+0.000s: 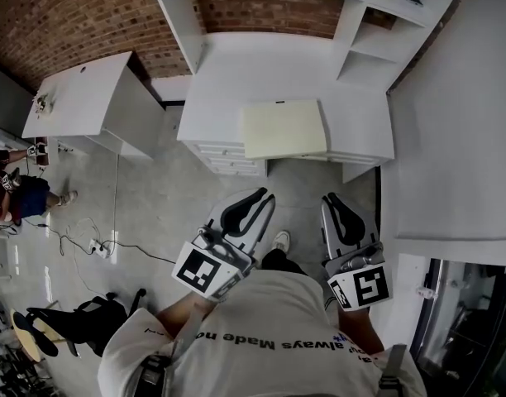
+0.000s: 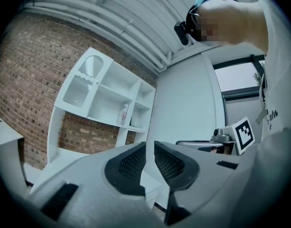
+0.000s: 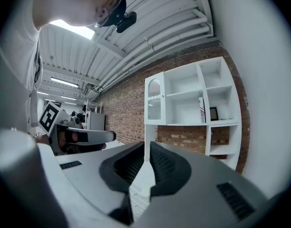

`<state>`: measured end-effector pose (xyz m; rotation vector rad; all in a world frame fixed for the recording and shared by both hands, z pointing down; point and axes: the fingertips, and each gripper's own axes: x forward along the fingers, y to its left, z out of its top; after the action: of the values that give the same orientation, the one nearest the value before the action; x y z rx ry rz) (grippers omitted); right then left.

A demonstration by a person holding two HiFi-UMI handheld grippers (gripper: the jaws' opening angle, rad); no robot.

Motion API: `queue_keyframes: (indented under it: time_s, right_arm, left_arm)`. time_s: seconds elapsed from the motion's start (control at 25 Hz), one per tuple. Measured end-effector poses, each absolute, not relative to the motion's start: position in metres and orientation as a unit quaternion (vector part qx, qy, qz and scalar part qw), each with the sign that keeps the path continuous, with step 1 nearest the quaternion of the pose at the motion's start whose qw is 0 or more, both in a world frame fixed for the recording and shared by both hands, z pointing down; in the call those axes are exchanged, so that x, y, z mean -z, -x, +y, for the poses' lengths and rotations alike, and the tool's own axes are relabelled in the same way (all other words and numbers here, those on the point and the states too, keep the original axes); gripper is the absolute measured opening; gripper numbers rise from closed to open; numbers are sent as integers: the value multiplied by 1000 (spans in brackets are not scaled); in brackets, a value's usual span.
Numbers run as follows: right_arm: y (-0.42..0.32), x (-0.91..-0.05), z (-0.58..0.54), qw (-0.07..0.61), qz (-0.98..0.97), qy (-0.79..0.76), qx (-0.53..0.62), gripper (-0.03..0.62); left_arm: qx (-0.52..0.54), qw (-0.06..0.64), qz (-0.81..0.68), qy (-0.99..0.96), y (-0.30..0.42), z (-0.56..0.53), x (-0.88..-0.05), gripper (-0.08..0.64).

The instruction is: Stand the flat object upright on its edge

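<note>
The flat object is a pale yellow board lying flat on the white desk, near its front edge. Both grippers are held level in front of the person's body, over the floor and short of the desk. My left gripper has its dark pads almost together with nothing between them. My right gripper is shut and empty too. Neither gripper touches the board. In the gripper views only the white desk and shelves show past the jaws.
A white shelf unit stands on the desk against the brick wall. A white wall runs along the right. A second white table stands at the left, with cables on the floor and a person at the left edge.
</note>
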<state>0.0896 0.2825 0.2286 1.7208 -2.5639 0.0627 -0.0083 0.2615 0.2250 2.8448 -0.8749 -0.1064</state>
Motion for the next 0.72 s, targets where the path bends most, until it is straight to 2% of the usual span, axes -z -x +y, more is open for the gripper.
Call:
queue_keyframes:
  time_s: [0.36,0.72]
  right_arm:
    - [-141,-240,232,32,-839,-543,-27,37]
    - [-143,-255,185,37,-852,-521,-37,37]
  left_arm:
    - [29,93,-315,-944,-38,210,-237,55]
    - [21,107,-337,-935,-42,167,-254,55]
